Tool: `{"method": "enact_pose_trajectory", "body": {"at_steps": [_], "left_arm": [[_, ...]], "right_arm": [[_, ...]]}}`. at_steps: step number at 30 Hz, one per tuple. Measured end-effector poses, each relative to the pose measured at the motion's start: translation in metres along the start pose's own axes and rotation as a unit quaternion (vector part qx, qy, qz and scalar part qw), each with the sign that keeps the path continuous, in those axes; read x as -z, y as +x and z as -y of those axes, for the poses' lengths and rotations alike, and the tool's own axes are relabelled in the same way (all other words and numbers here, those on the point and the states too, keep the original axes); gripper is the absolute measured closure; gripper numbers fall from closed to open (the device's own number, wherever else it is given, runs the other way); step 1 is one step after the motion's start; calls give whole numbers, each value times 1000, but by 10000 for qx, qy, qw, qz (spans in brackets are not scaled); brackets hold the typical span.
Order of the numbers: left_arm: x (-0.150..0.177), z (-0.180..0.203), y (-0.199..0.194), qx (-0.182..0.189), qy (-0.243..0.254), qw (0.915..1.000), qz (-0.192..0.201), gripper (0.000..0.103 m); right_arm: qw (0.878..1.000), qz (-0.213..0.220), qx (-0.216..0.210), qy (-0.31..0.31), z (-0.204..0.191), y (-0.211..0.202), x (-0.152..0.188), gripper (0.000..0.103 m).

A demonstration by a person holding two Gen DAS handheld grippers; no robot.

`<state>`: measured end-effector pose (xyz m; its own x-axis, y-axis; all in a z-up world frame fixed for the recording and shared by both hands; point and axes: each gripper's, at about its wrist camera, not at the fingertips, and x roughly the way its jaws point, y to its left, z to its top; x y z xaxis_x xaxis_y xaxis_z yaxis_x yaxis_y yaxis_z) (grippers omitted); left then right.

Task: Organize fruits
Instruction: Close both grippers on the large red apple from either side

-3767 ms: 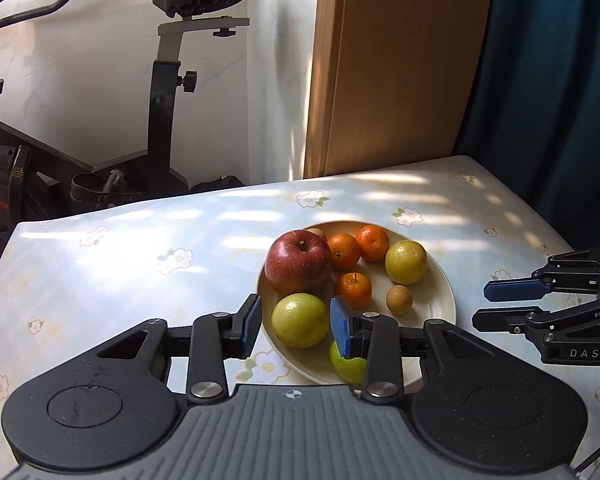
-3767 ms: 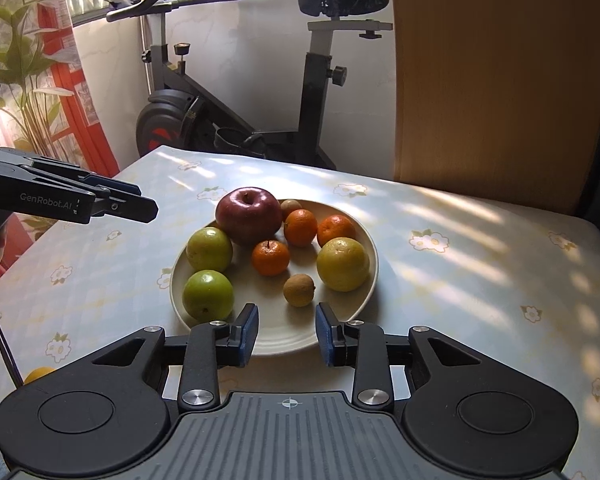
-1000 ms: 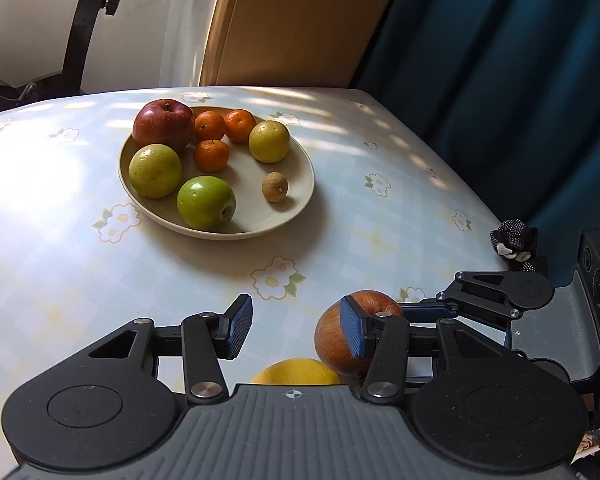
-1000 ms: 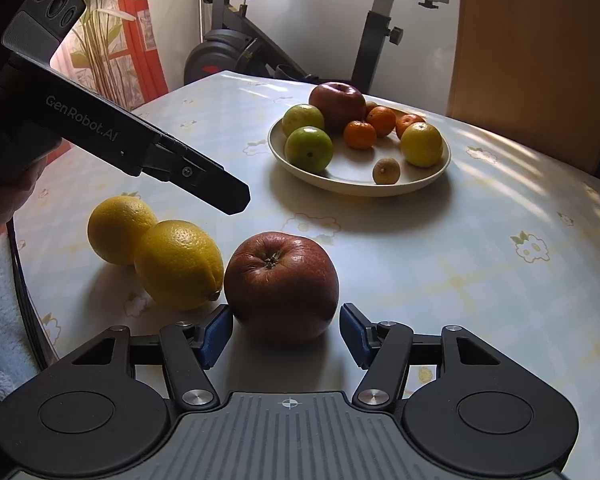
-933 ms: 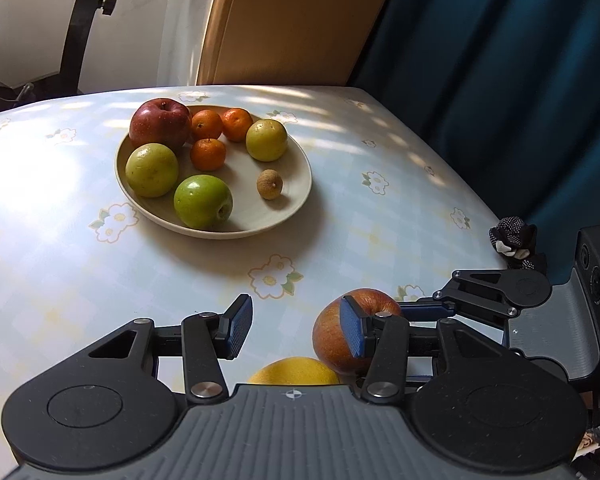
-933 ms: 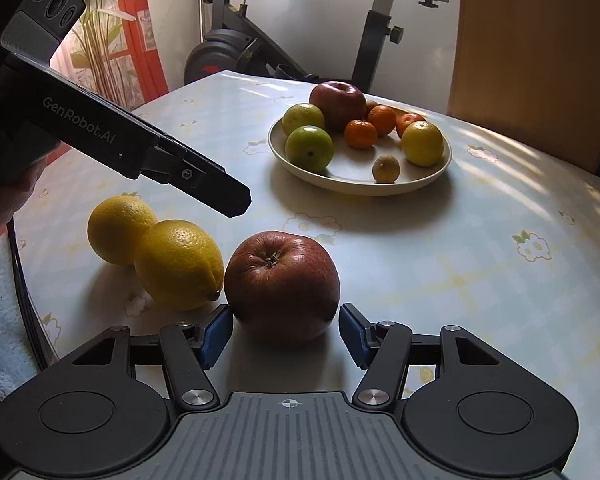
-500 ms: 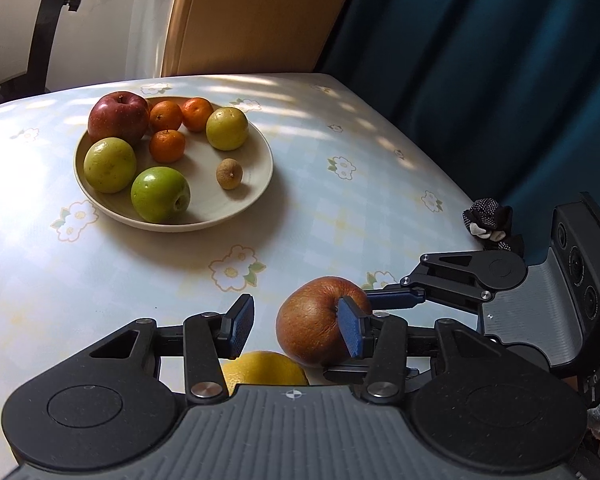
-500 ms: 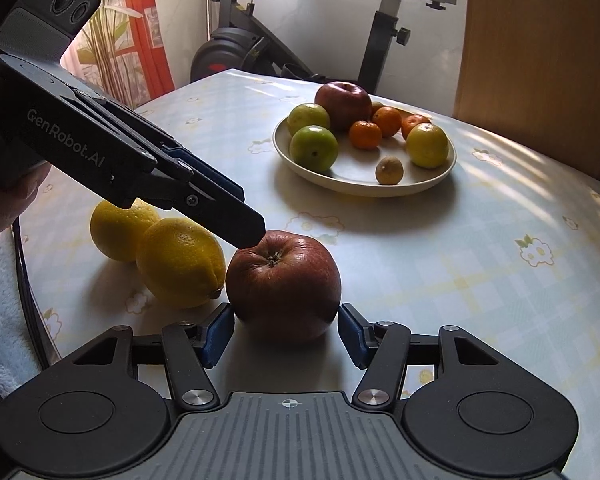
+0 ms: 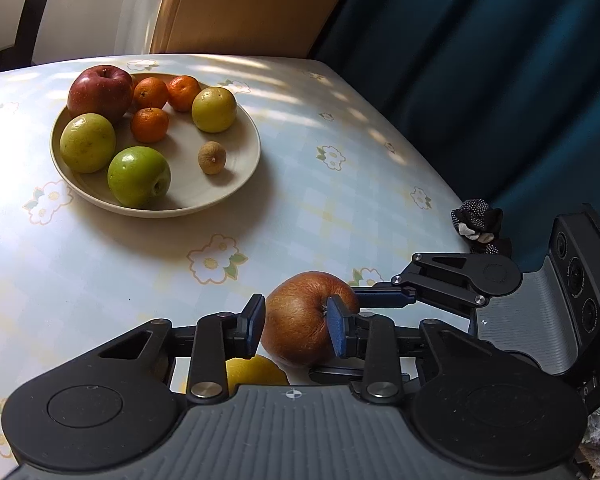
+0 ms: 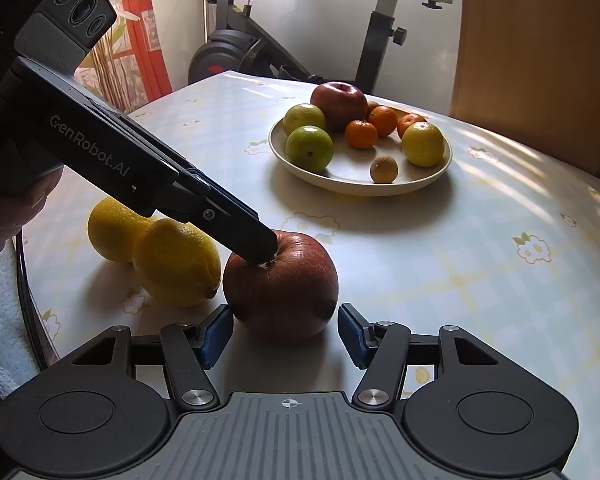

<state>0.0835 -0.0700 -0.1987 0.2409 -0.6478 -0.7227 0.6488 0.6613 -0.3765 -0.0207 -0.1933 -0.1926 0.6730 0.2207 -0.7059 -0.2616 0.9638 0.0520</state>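
Plastic-covered table (image 9: 340,200): a pale checked cloth with flower prints is spread over it.
Plate (image 9: 242,168): set far from the grippers; a red apple, green apples, mandarins and a small brown fruit are held in it.
Left gripper (image 9: 296,326): its jaws have just been closing and are now clamped on the top of the near apple, one pad at the stem hollow.
Right gripper (image 10: 286,334): parted wider than the fruit, pads not touching it.
Near apple (image 10: 280,288): stood on the cloth, between both grippers' fingers.
Lemons (image 10: 176,262): two are laid just beside the near apple.
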Motion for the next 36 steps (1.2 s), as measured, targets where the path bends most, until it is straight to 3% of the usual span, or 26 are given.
{"method": "enact_pose_trajectory", "body": {"at_steps": [36], "left_arm": [[-2, -3, 1, 59, -98, 9999, 16, 70]], "right_arm": [[9997, -38, -126, 193, 2, 7, -3, 47]]}}
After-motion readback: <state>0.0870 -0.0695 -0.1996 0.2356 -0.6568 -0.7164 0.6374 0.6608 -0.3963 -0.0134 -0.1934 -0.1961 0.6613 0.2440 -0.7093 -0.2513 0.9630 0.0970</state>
